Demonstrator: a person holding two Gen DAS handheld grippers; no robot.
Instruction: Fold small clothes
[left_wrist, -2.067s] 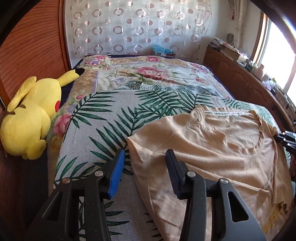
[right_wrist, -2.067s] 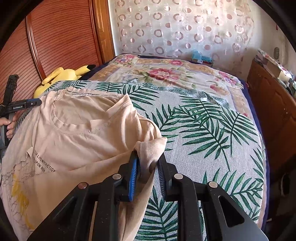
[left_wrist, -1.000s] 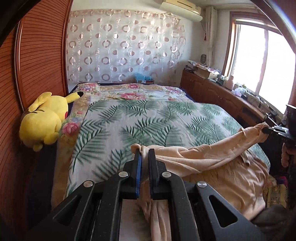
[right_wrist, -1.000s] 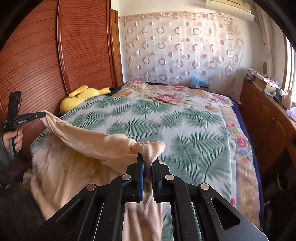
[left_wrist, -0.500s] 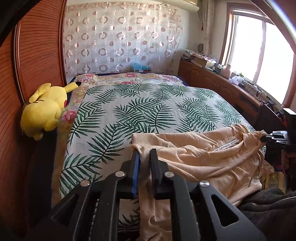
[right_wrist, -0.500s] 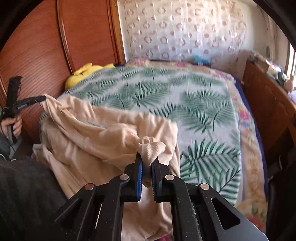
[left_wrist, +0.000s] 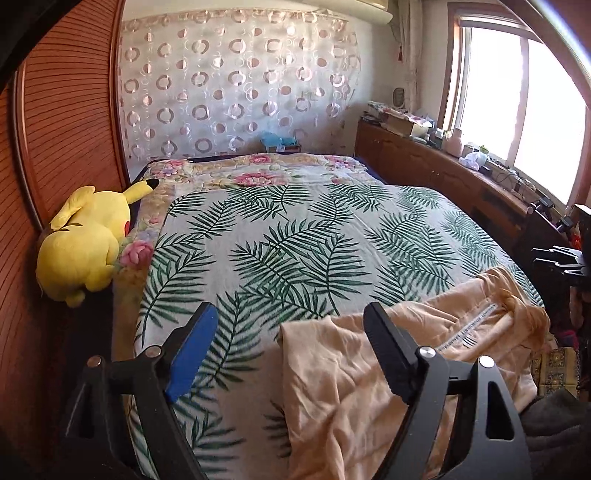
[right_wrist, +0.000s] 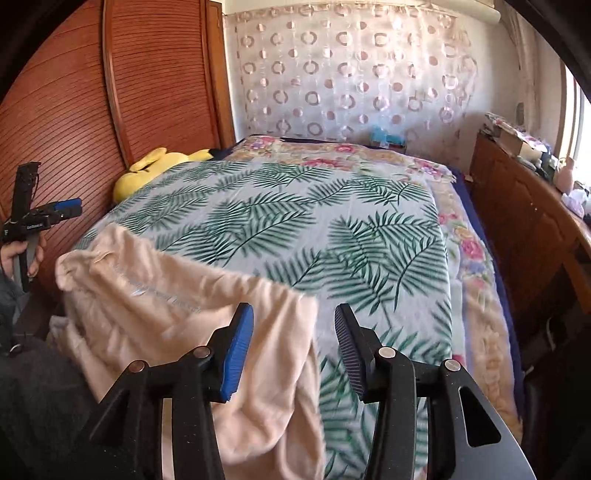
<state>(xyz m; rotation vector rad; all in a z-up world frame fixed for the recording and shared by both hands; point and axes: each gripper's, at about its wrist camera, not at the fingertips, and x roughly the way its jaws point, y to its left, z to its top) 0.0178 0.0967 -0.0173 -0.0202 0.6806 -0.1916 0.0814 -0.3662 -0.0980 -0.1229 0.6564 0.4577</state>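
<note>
A peach T-shirt (left_wrist: 369, 376) lies crumpled on the near edge of the bed, partly hanging over it, with its neck label facing up. My left gripper (left_wrist: 288, 308) hovers over the shirt's left corner. Its jaws are opening wide and the pads touch no cloth. In the right wrist view the same T-shirt (right_wrist: 166, 314) sits low and left. My right gripper (right_wrist: 293, 308) is above its right edge, jaws opening, nothing pressed between them. Each gripper shows in the other's view: the right gripper (left_wrist: 557, 258) at the far right, the left gripper (right_wrist: 40, 218) at the far left in a hand (right_wrist: 22, 254).
A leaf-print bedspread (left_wrist: 277, 240) covers the bed, with a floral quilt (left_wrist: 258, 173) at the far end. A yellow plush toy (left_wrist: 85, 243) lies at the left edge by wooden sliding doors (right_wrist: 110, 129). A cluttered wooden sideboard (left_wrist: 443, 170) runs under the window on the right.
Both grippers were shut on the shirt's corners and holding it stretched above the bed. They brought it down to the near edge and opened, and the shirt now lies loose.
</note>
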